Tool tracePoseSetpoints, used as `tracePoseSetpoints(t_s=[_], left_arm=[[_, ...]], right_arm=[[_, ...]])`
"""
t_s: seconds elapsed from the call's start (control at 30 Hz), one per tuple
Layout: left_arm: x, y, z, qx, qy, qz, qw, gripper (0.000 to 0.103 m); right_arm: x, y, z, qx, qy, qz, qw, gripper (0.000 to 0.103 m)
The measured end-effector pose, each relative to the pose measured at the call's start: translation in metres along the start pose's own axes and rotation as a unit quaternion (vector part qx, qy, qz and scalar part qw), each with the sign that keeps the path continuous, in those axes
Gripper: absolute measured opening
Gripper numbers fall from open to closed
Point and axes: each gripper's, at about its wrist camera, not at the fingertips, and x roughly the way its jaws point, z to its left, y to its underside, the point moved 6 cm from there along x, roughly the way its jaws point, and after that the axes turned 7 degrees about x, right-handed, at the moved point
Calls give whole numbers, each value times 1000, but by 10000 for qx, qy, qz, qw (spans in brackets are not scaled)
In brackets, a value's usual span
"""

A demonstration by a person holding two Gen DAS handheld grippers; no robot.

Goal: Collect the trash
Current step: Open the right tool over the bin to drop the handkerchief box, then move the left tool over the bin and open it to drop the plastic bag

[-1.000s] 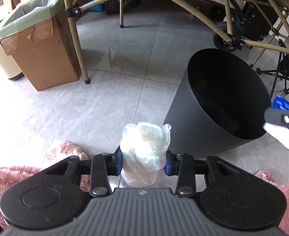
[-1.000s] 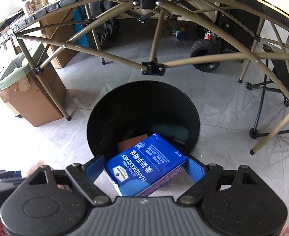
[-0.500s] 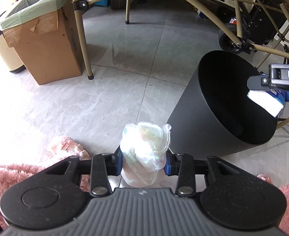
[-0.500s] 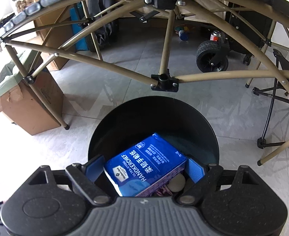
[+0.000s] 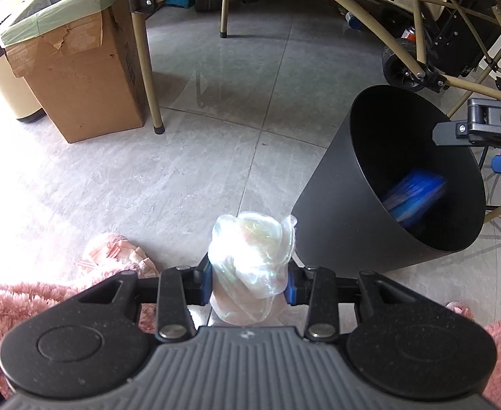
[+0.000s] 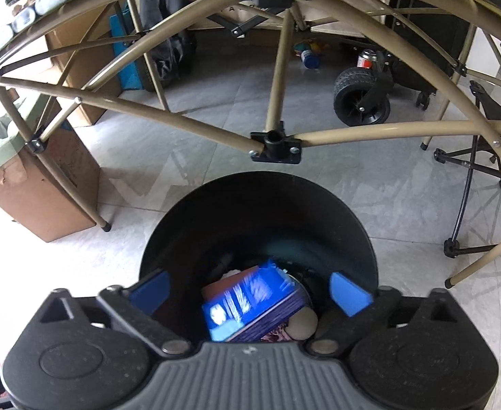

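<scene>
My left gripper (image 5: 249,282) is shut on a crumpled clear plastic bag (image 5: 252,256), held above the floor just left of the black trash bin (image 5: 332,218). Over the bin's mouth (image 6: 318,205) hangs my right gripper (image 6: 250,288), its jaws opening wide with nothing pressed between the blue pads. The blue tissue pack (image 6: 250,304) is blurred and falling inside the bin, clear of the pads. It shows as a blue smear (image 5: 414,194) in the left wrist view, below the right gripper's finger (image 5: 455,130).
A crumpled pink wrapper (image 5: 113,253) lies on the tile floor by a pink shaggy rug (image 5: 18,304). A cardboard box (image 5: 79,68) lined with a green bag stands at the left. Tan folding-table legs (image 6: 274,85) span above the bin. A wheeled cart (image 6: 359,100) sits behind.
The right gripper moved over the bin, then spread its jaws and let go of the blue tissue pack, which dropped into the bin. The left gripper kept its hold on the plastic bag.
</scene>
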Motion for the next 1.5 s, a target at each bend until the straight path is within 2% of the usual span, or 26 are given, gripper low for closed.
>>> tracePoseSetpoints(t_s=[0.43,0.83,1.17,1.5], left_arm=[[-4,-1,-5,90,-19,-69,9999,38],[-13,-10,-22,284,-166,-343,9989,38],[-33,-26,-49,546,-128,-697,9960,38],[-44,-48,-94,931,40,-982,9908,38]], right_arm=[[-12,0,-9,97,-36,-131,9999,103],[-33,-2,-31,231,-76,-300,9993,103],[-53,2,-63,483,-50,-475,9977,103],[-68,8,-113,934,113,-615,9937,103]])
